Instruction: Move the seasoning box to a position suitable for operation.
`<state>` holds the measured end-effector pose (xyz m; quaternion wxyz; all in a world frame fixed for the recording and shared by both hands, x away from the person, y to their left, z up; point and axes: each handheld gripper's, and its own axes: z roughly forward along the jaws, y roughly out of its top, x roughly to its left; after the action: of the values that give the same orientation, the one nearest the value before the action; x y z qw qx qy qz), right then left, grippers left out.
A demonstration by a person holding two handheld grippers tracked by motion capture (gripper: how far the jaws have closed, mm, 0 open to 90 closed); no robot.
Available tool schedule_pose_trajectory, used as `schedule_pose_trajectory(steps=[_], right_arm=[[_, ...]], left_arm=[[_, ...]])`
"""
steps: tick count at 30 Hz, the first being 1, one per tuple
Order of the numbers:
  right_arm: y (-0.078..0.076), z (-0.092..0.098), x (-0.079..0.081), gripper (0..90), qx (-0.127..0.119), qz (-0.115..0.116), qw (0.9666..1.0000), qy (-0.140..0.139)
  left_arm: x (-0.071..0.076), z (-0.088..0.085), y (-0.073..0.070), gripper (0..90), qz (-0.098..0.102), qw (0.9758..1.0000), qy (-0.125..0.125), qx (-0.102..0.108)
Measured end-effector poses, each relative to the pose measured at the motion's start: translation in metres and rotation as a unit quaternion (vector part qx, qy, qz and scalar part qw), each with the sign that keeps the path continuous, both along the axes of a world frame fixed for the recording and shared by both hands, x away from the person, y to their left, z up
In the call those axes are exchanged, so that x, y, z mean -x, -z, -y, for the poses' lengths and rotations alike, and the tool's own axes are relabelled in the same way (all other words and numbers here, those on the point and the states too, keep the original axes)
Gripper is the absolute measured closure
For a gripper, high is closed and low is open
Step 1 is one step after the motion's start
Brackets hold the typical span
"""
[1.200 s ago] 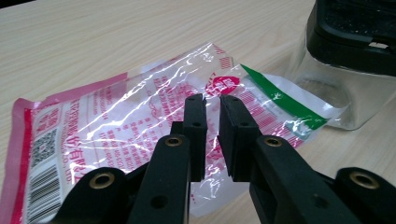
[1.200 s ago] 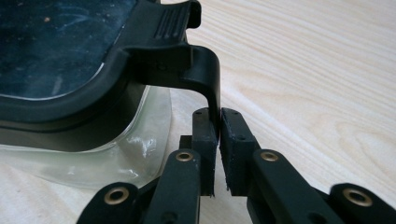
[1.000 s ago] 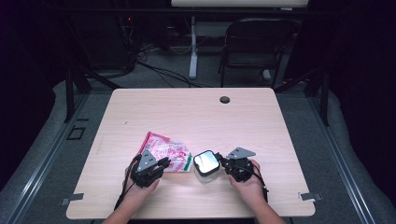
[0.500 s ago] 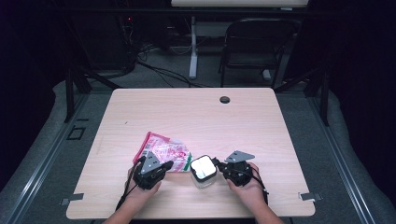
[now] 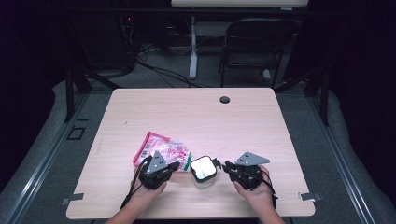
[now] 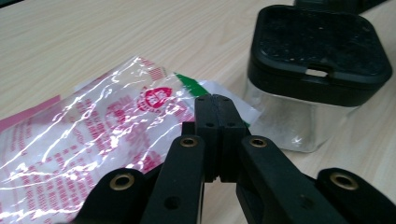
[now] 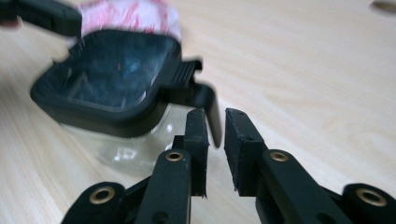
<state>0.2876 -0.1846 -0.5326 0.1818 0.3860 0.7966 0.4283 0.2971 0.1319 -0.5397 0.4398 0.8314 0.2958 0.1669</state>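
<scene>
A clear square jar [image 5: 203, 170] with a black-rimmed lid stands near the table's front edge, between my two grippers. A pink and red plastic bag [image 5: 161, 149] lies flat just left of it. My left gripper [image 5: 176, 165] is shut, its tips [image 6: 215, 99] over the bag's [image 6: 93, 135] green and white corner, beside the jar [image 6: 322, 60]. Nothing shows between its jaws. My right gripper [image 7: 215, 116] is open by a narrow gap and its jaws have just been opening. The lid's black latch [image 7: 205, 95] hangs right at that gap, untouched by the pads.
The wooden table [image 5: 196, 116] has a round cable hole [image 5: 224, 99] at its far edge. A black chair [image 5: 257, 46] and cables stand on the floor behind it. Both hands rest close to the table's near edge.
The right gripper's jaws have parted and it has drawn back a little to the right from the jar. The jar has shifted slightly toward the near edge. The left gripper has hardly moved.
</scene>
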Motion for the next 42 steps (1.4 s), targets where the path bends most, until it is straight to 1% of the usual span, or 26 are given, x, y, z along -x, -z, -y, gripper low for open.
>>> schedule_pose_trajectory(steps=[3, 4, 5, 6, 8, 9, 10, 11, 12, 14, 15, 16, 17, 21, 23, 25, 26, 29, 30, 33, 35, 36, 37, 38, 39, 42], right_arm=[[-0.004, 0.002, -0.003, 75.6, 0.002, 0.029, 0.9994, 0.016], [-0.003, 0.002, -0.006, 75.4, -0.007, 0.033, 0.9991, 0.027], [-0.003, 0.003, -0.010, 75.5, -0.010, 0.031, 0.9990, 0.032], [-0.001, 0.004, -0.015, 75.6, -0.019, 0.028, 0.9986, 0.039], [0.002, 0.004, -0.021, 75.9, -0.026, 0.015, 0.9986, 0.042], [0.003, 0.004, -0.023, 76.0, -0.026, 0.011, 0.9988, 0.040], [0.005, 0.003, -0.026, 76.0, -0.031, 0.001, 0.9988, 0.038], [0.007, 0.002, -0.028, 76.0, -0.035, -0.004, 0.9989, 0.032], [0.008, 0.000, -0.029, 76.0, -0.034, -0.007, 0.9990, 0.027], [0.009, -0.003, -0.030, 76.0, -0.024, -0.007, 0.9995, 0.018], [0.010, -0.005, -0.030, 76.9, -0.025, -0.009, 0.9996, 0.012], [0.010, -0.006, -0.029, 77.1, -0.016, -0.009, 0.9998, 0.013], [0.010, -0.007, -0.029, 77.7, -0.012, -0.009, 0.9998, 0.013], [0.011, -0.007, -0.027, 80.1, -0.018, -0.016, 0.9996, 0.013], [0.011, -0.006, -0.024, 81.5, -0.016, -0.020, 0.9996, 0.011], [0.011, -0.007, -0.022, 81.8, -0.017, -0.021, 0.9996, 0.013], [0.011, -0.007, -0.020, 81.8, -0.013, -0.024, 0.9995, 0.014], [0.011, -0.006, -0.017, 81.6, -0.014, -0.026, 0.9995, 0.010], [0.010, -0.004, -0.013, 80.6, -0.019, -0.031, 0.9993, 0.004], [0.008, -0.001, -0.010, 79.0, -0.027, -0.041, 0.9988, 0.000], [0.007, 0.000, -0.009, 77.5, -0.033, -0.043, 0.9985, 0.000], [0.005, 0.001, -0.008, 77.5, -0.035, -0.044, 0.9984, 0.003], [0.000, 0.002, -0.007, 77.5, -0.044, -0.040, 0.9981, 0.013], [-0.002, 0.003, -0.007, 77.5, -0.047, -0.040, 0.9980, 0.014], [-0.004, 0.002, -0.006, 77.5, -0.057, -0.038, 0.9975, 0.017], [-0.011, -0.002, -0.004, 77.7, -0.056, -0.022, 0.9981, 0.014]], left_arm=[[0.002, 0.008, 0.002, 90.0, -0.005, 0.9999, 0.010, -0.006], [0.003, 0.011, 0.003, 90.0, -0.006, 0.9999, 0.012, -0.008], [0.004, 0.014, 0.004, 90.0, -0.007, 0.9998, 0.015, -0.011], [0.004, 0.016, 0.005, 90.0, -0.006, 0.9998, 0.016, -0.011], [0.005, 0.020, 0.006, 90.0, -0.008, 0.9996, 0.020, -0.017], [0.006, 0.022, 0.007, 90.0, -0.007, 0.9995, 0.022, -0.020], [0.006, 0.024, 0.008, 90.0, -0.008, 0.9994, 0.023, -0.023], [0.007, 0.025, 0.008, 90.0, -0.007, 0.9994, 0.025, -0.024], [0.007, 0.026, 0.009, 90.0, -0.005, 0.9994, 0.025, -0.025], [0.006, 0.027, 0.009, 90.0, -0.006, 0.9993, 0.028, -0.025], [0.006, 0.028, 0.009, 90.0, -0.006, 0.9993, 0.028, -0.025], [0.006, 0.028, 0.009, 90.0, -0.007, 0.9993, 0.028, -0.023], [0.006, 0.029, 0.009, 90.0, -0.008, 0.9994, 0.028, -0.021], [0.005, 0.029, 0.009, 90.0, -0.009, 0.9995, 0.024, -0.019], [0.003, 0.029, 0.008, 90.0, -0.009, 0.9995, 0.023, -0.019], [0.002, 0.029, 0.008, 90.0, -0.013, 0.9995, 0.021, -0.017], [0.002, 0.028, 0.008, 90.0, -0.013, 0.9995, 0.023, -0.017], [0.001, 0.028, 0.008, 89.9, -0.012, 0.9995, 0.024, -0.016], [0.000, 0.028, 0.008, 89.6, -0.014, 0.9996, 0.024, -0.010], [0.000, 0.027, 0.008, 88.4, -0.013, 0.9996, 0.024, -0.007], [0.001, 0.027, 0.007, 87.6, -0.013, 0.9996, 0.024, -0.007], [0.001, 0.026, 0.007, 87.6, -0.011, 0.9996, 0.024, -0.002], [0.002, 0.025, 0.006, 86.6, -0.011, 0.9996, 0.026, -0.001], [0.002, 0.025, 0.006, 86.4, -0.010, 0.9996, 0.026, 0.000], [0.003, 0.025, 0.005, 86.1, -0.008, 0.9996, 0.028, -0.003], [0.006, 0.024, 0.004, 85.0, -0.007, 0.9995, 0.030, 0.000]])
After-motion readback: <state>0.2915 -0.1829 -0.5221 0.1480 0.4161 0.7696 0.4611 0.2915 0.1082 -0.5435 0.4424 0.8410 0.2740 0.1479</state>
